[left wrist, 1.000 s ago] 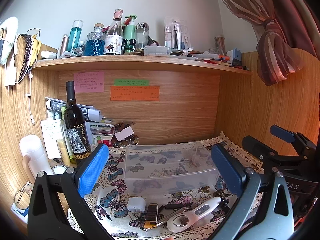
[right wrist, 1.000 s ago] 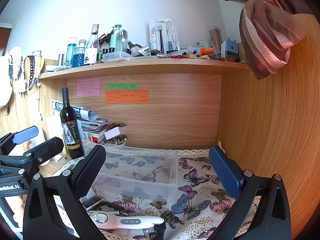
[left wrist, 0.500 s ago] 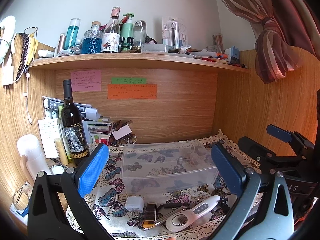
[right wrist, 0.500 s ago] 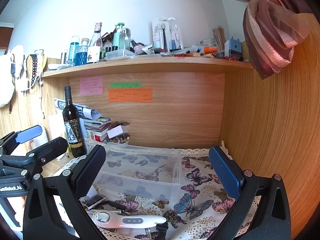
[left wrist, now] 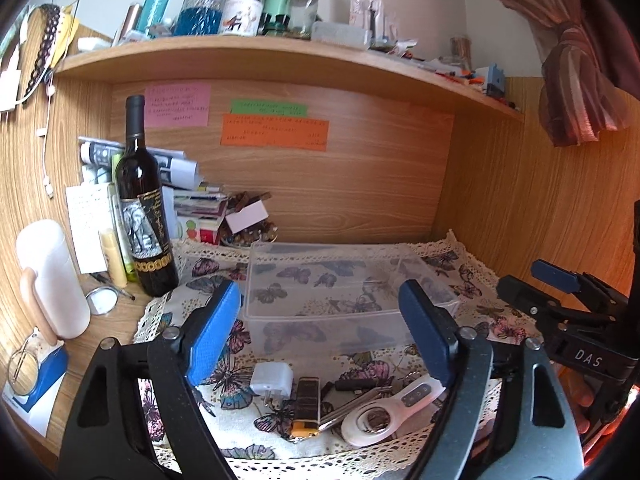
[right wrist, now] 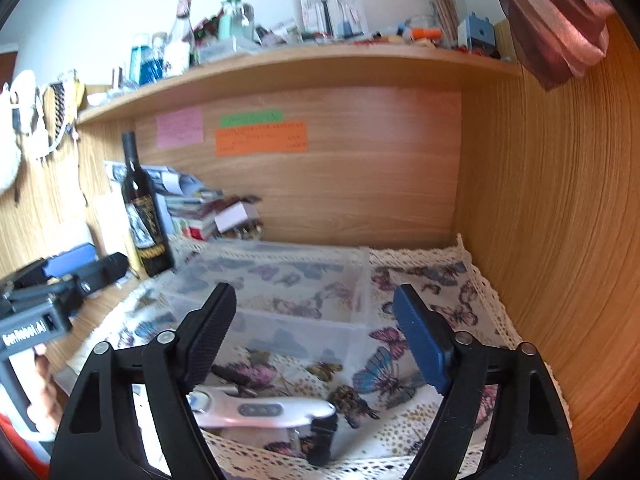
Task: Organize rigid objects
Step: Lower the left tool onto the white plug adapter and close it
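Note:
A clear plastic box (left wrist: 344, 292) sits empty on the butterfly cloth; it also shows in the right wrist view (right wrist: 288, 292). In front of it lie a white charger plug (left wrist: 274, 380), a dark lighter (left wrist: 306, 406), a black stick (left wrist: 356, 384) and a white handheld device (left wrist: 392, 410), seen too in the right wrist view (right wrist: 260, 410). My left gripper (left wrist: 320, 336) is open and empty above these items. My right gripper (right wrist: 316, 340) is open and empty, hovering over the device and the box's near right corner.
A wine bottle (left wrist: 144, 208) stands left of the box, with a white cup (left wrist: 52, 280), a small mirror (left wrist: 102, 300) and stacked papers (left wrist: 192, 200) nearby. A cluttered shelf (left wrist: 280, 52) runs overhead. A wooden wall (right wrist: 552, 220) closes the right side.
Both grippers have tilted down and moved closer to the desk, so the box and small items look larger. Nothing on the cloth has moved.

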Demonstrator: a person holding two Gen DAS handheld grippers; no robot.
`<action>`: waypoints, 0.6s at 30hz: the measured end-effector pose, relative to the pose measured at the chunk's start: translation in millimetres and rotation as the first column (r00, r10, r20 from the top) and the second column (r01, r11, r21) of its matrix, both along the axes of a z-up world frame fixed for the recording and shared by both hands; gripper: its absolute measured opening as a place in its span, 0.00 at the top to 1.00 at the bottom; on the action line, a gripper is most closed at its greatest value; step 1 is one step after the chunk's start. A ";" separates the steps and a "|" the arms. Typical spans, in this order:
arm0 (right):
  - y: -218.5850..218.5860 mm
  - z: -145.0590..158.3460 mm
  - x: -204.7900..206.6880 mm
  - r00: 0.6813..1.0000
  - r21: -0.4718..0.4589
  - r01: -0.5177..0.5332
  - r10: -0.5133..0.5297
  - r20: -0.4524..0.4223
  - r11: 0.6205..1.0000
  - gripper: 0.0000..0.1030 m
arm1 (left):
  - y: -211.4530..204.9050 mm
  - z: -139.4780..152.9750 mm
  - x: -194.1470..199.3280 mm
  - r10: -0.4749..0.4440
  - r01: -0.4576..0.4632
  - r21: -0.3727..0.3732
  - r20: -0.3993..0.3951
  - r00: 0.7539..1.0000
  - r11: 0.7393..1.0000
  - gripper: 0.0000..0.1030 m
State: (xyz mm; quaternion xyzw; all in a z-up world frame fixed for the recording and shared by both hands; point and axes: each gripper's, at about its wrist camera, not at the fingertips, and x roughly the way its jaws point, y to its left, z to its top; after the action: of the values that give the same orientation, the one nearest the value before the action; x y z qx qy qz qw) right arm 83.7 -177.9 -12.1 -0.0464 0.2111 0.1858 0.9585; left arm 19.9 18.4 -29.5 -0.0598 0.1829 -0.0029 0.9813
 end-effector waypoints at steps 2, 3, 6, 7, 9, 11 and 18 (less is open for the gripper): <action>-3.5 -7.4 3.3 0.999 -0.024 0.014 -0.015 -0.028 1.000 0.32 | 5.9 -8.0 2.6 0.010 -0.010 0.004 -0.029 1.000 1.000 0.27; -5.2 -10.9 4.8 0.999 -0.034 0.021 -0.023 -0.041 0.999 0.33 | 10.0 -14.3 4.6 0.016 -0.016 0.006 -0.055 0.998 1.000 0.29; -12.1 -28.1 12.3 0.993 -0.066 0.044 -0.050 -0.104 0.997 0.40 | 20.9 -32.6 10.3 0.025 -0.025 0.001 -0.135 0.990 1.000 0.34; -14.0 -32.0 14.0 0.991 -0.070 0.048 -0.056 -0.118 0.996 0.42 | 25.5 -40.4 12.5 0.026 -0.027 -0.004 -0.170 0.985 1.000 0.36; -18.1 -42.9 17.7 0.986 -0.081 0.058 -0.070 -0.154 0.995 0.44 | 33.1 -53.7 16.2 0.027 -0.030 -0.013 -0.229 0.973 0.999 0.38; -21.7 -52.3 20.4 0.979 -0.094 0.069 -0.085 -0.187 0.993 0.45 | 38.2 -66.1 18.0 0.025 -0.032 -0.020 -0.271 0.962 0.999 0.38; -30.0 -79.4 25.7 0.950 -0.106 0.080 -0.108 -0.294 0.991 0.47 | 43.6 -98.0 27.8 0.027 -0.038 -0.021 -0.375 0.926 0.999 0.39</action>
State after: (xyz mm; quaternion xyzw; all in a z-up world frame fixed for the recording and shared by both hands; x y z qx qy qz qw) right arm 109.4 -207.9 -91.5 -0.0521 0.3640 0.1349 0.9201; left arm 47.6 62.0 -127.5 -0.0758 0.3659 0.0222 0.9273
